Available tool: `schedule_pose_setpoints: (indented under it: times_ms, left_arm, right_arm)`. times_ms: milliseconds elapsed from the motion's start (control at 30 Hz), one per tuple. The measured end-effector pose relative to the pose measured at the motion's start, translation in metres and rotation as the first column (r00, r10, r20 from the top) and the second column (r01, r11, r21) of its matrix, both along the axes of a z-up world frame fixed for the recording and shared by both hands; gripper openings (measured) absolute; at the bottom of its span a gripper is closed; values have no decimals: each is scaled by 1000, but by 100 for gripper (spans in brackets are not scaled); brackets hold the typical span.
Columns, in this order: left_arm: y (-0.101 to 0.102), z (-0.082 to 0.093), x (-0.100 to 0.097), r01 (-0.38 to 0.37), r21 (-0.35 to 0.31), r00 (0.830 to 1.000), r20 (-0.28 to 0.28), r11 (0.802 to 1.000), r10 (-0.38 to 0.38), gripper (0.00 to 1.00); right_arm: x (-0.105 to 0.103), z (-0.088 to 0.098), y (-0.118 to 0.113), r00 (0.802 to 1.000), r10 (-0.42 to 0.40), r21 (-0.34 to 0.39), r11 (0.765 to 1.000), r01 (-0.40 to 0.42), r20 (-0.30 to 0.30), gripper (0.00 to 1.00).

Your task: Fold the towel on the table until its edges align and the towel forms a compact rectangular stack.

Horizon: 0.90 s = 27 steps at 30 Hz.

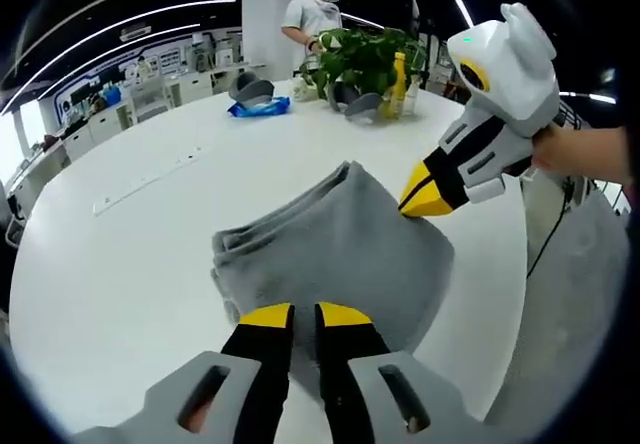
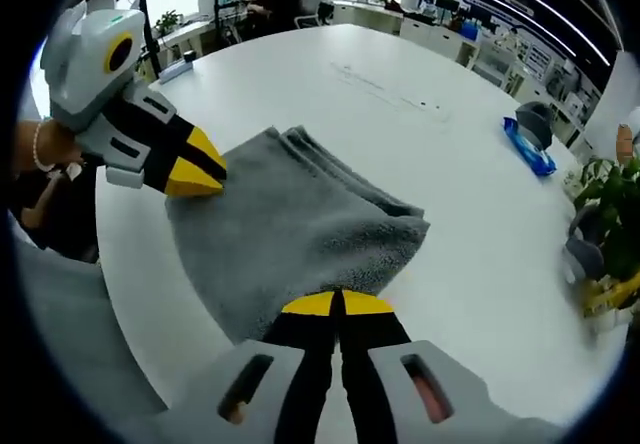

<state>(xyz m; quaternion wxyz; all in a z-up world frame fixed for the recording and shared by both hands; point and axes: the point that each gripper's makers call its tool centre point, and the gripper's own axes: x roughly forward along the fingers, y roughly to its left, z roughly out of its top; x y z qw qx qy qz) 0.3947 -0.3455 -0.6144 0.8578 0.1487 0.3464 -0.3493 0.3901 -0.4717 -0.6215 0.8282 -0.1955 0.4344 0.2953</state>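
One grey towel [image 1: 335,254] lies folded on the white surface [image 1: 120,264], both tongs clamped on its edges: left tongs [image 1: 305,314] at 6 o'clock, right tongs [image 2: 337,303] likewise. Left gripper view adds a plant [image 1: 365,59] at 12 o'clock.

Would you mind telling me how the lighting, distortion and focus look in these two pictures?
Left gripper view: even overhead light, only a soft shadow under the towel; the fisheye bends the table edge and ceiling lights; the plant behind looks slightly soft. Right gripper view: bright windows at the top wash out; the towel's pile is sharp; the plant at the right edge is smeared.
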Motion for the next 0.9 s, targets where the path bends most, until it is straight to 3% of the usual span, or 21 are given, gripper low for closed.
schedule_pose_setpoints:
  times_ms: [100,233,433,900]
  left_arm:
    - [5,-7,0,6,21,1000,6,1000,-7,7]
    - [9,-16,2,-19,-13,1000,-21,1000,19,6]
    - [12,-23,10,-16,3,1000,-4,1000,16,1]
    - [18,-24,37,-55,-28,998,38,998,56,1]
  right_arm:
    - [1,-8,0,1000,-19,14,1000,20,-24,0]
    - [5,-15,1,998,-30,19,999,31,-48,0]
    - [10,-23,4,998,-28,11,1000,28,-57,0]
    - [33,-24,9,997,-67,35,997,66,28,0]
